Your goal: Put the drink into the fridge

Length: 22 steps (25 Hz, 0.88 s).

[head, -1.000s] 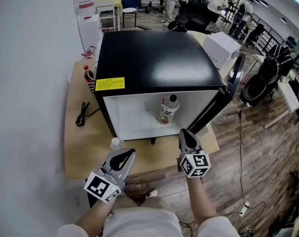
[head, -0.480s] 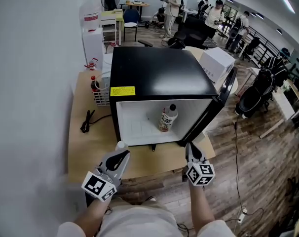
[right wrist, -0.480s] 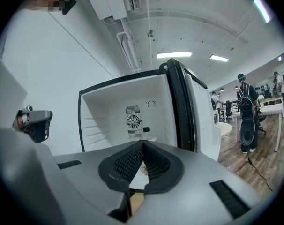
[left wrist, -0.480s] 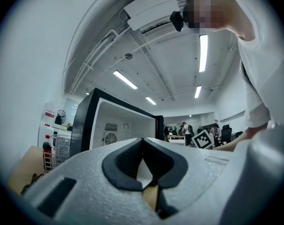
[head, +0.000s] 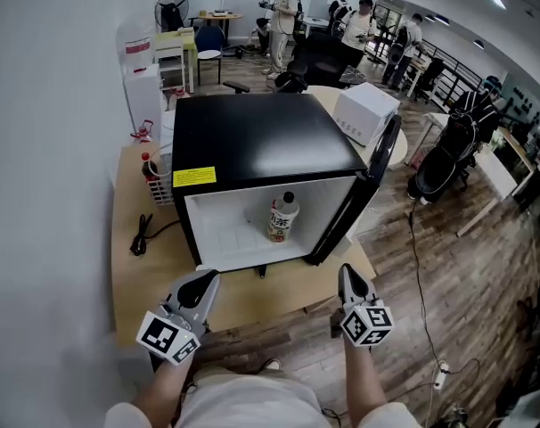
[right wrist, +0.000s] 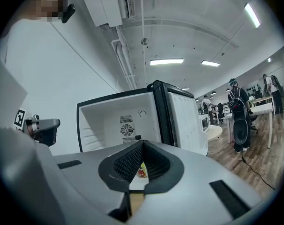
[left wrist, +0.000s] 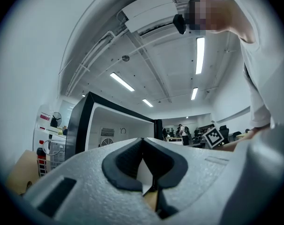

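Drink's in. The pale plastic bottle w/ white cap & printed label (head: 282, 218) stands upright on the white floor of the black mini fridge (head: 252, 132), roughly mid-compartment and clear of the walls. So the placing step looks done. What's left, I judge, is shutting the black fridge door (head: 370, 175), which stands swung wide open at the fridge's right side.

Next move prob. calls for the right gripper (head: 351, 276) to go round to the door's outer face & push it across the opening till it seats. Closed tips will do for a push, no grip needed. Go easy so the bottle isn't jolted over.

Jaws:
- left gripper (head: 202, 281): black pads (left wrist: 125, 165) meet at the tips, nothing btw them.
- right gripper: pads (right wrist: 128, 165) also fully together, holding nothing. A scrap of the bottle's label shows far off through the notch.

Pose: both are held low in front of the person's body, well apart from each other. They point approx level at the fridge opening, marker cubes nearest the person.
- The left one is over the front edge of the light wooden table (head: 132, 275).
- The right one is near the table's front right corner, by the wood-plank floor (head: 448, 275).

Neither touches fridge, door or bottle.
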Available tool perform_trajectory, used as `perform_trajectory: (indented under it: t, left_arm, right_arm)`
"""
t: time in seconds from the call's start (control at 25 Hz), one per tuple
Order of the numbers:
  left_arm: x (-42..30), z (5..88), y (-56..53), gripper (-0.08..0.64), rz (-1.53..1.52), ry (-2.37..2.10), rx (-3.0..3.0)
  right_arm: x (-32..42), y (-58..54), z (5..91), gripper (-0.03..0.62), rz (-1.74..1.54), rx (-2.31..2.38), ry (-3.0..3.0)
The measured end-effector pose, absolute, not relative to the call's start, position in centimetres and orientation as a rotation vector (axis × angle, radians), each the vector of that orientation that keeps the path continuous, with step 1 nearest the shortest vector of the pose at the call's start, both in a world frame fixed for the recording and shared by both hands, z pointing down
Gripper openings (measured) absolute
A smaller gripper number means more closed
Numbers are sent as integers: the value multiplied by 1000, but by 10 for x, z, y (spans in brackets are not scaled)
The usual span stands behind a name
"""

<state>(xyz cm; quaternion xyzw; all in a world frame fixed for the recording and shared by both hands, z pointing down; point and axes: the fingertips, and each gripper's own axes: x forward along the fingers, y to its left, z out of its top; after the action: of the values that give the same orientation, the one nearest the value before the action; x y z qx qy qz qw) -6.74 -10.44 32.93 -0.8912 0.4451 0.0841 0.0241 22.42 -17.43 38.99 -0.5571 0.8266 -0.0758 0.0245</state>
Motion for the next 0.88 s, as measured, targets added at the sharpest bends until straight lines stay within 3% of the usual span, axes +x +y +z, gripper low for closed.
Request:
perform_trajectory:
  t: [0.28,0.88]
  left_arm:
    - [-65,323,-116,14,268,1369,-2745]
    - [-115,318,-118,14,282,1525,-2676]
  right_arm:
    - [256,-158,359,2,-194,-1739,2480]
    - [249,-126,278,3,33,-1638,2519]
